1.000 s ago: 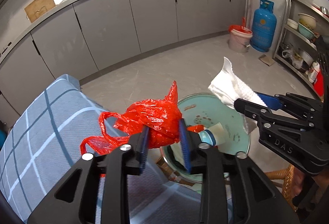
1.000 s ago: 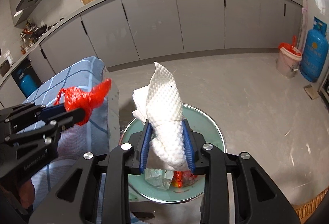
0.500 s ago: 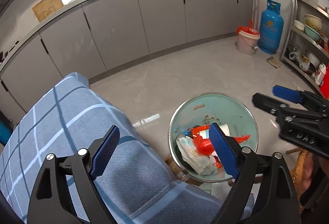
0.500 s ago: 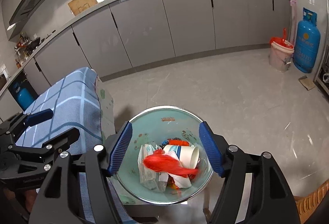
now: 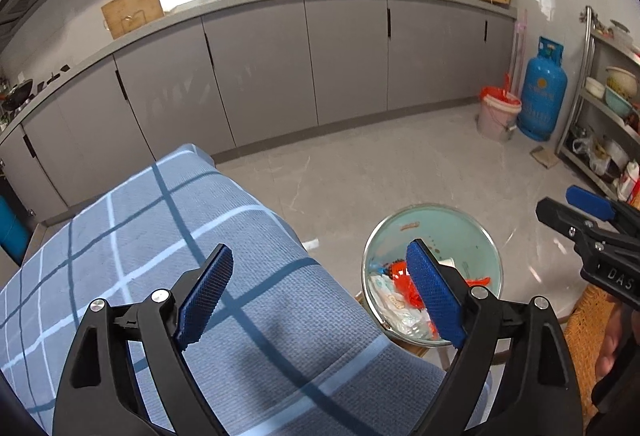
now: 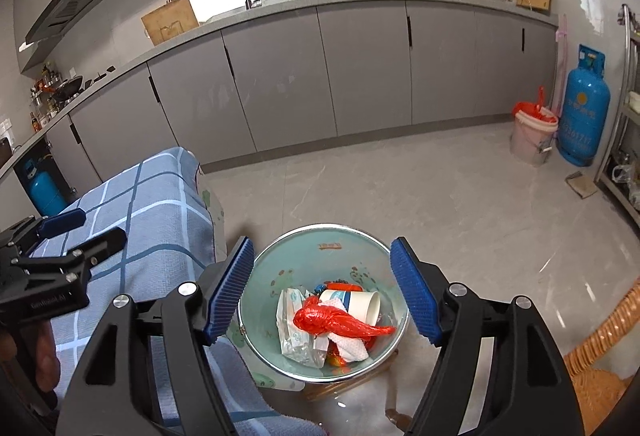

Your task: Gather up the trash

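Observation:
A pale green metal basin (image 6: 280, 260) sits low beside the table and holds the trash: a red plastic bag (image 6: 340, 322), a white paper towel (image 6: 352, 350), a paper cup (image 6: 360, 304) and a clear wrapper (image 6: 290, 332). My right gripper (image 6: 322, 290) is open and empty, directly above the basin. My left gripper (image 5: 320, 292) is open and empty, above the blue checked tablecloth (image 5: 160, 236), with the basin (image 5: 460, 232) to its right. Each gripper shows at the edge of the other's view, the right one (image 5: 576, 211) and the left one (image 6: 80, 232).
Grey cabinets (image 5: 340, 55) with a sink run along the back wall. A pink bucket (image 6: 534, 135) and a blue gas cylinder (image 6: 584, 111) stand at the right, beside a metal shelf rack (image 5: 608, 107). A wicker seat (image 6: 600, 360) is at the lower right.
Both grippers opened and rose. The red bag left my left gripper and the paper towel left my right gripper; both now lie in the basin.

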Tool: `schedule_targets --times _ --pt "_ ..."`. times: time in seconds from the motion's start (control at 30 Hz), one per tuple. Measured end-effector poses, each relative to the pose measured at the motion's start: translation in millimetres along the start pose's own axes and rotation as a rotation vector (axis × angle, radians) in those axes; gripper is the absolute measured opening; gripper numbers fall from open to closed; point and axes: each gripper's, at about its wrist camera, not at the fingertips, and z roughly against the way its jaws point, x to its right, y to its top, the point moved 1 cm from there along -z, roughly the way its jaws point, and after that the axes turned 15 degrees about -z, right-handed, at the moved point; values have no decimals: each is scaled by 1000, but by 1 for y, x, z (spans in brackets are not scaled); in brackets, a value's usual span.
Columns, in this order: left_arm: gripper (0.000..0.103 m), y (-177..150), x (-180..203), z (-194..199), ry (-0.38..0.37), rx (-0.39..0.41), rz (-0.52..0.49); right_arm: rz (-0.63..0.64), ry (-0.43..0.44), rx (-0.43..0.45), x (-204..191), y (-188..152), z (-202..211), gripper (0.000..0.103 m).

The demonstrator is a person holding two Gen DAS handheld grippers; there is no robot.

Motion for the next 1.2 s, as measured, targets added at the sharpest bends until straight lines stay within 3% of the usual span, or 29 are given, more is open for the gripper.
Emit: schedule_targets --times 0.47,1.2 --pt "91 2 -20 41 23 81 33 40 -2 36 -20 -3 29 75" --pt "91 0 -26 45 30 91 46 45 -4 35 -22 -5 36 75"
